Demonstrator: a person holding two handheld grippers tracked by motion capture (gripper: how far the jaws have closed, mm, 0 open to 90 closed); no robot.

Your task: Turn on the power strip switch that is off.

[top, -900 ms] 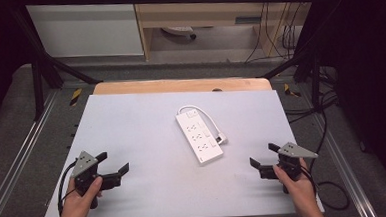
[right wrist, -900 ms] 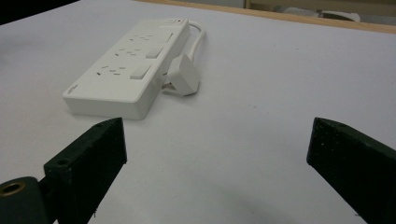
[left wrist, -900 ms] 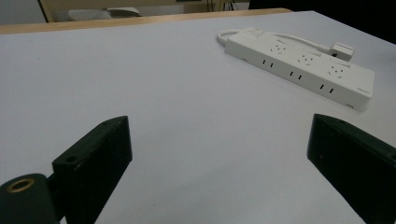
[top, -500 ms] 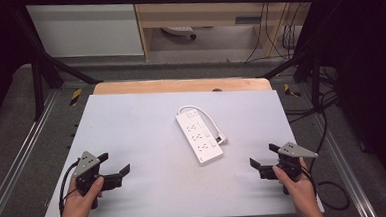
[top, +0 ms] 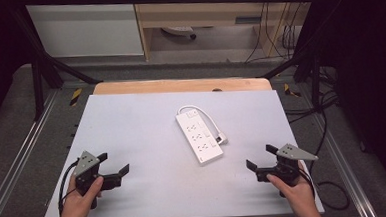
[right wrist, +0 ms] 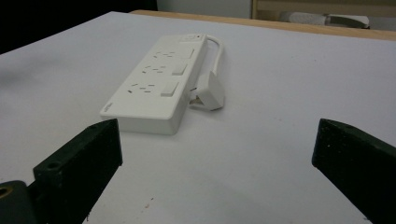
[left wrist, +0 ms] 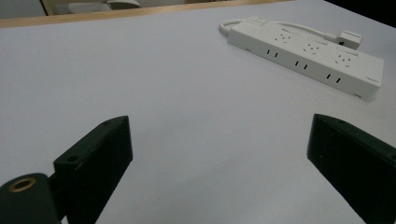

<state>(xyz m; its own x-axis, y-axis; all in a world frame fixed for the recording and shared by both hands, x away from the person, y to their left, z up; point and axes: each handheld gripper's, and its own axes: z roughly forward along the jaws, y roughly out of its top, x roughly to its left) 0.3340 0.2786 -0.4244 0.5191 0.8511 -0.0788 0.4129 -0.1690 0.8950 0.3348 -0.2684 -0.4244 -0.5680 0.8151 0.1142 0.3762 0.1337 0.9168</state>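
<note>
Power strip (top: 199, 137), between, ahead of fingers (top: 123, 168)

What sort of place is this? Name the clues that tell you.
Probably a lab or workshop test bench: a bare white table inside a black metal frame, loose cables on the floor behind, and a single white power strip laid out.

The power strip (top: 198, 135) is showing as smooth white plastic with a faint sheen, and its short cable (right wrist: 217, 46) and plug (right wrist: 208, 93) are looking like the same white plastic. It is lying on a table (top: 132, 126) whose top is appearing as a matt, pale grey-white sheet, with a strip of bare light wood (top: 180, 86) running along the far edge. The left gripper (top: 115, 163) and right gripper (top: 260, 156) are presenting matt black jaws, seemingly hard plastic, each under a dull grey plate.
</note>
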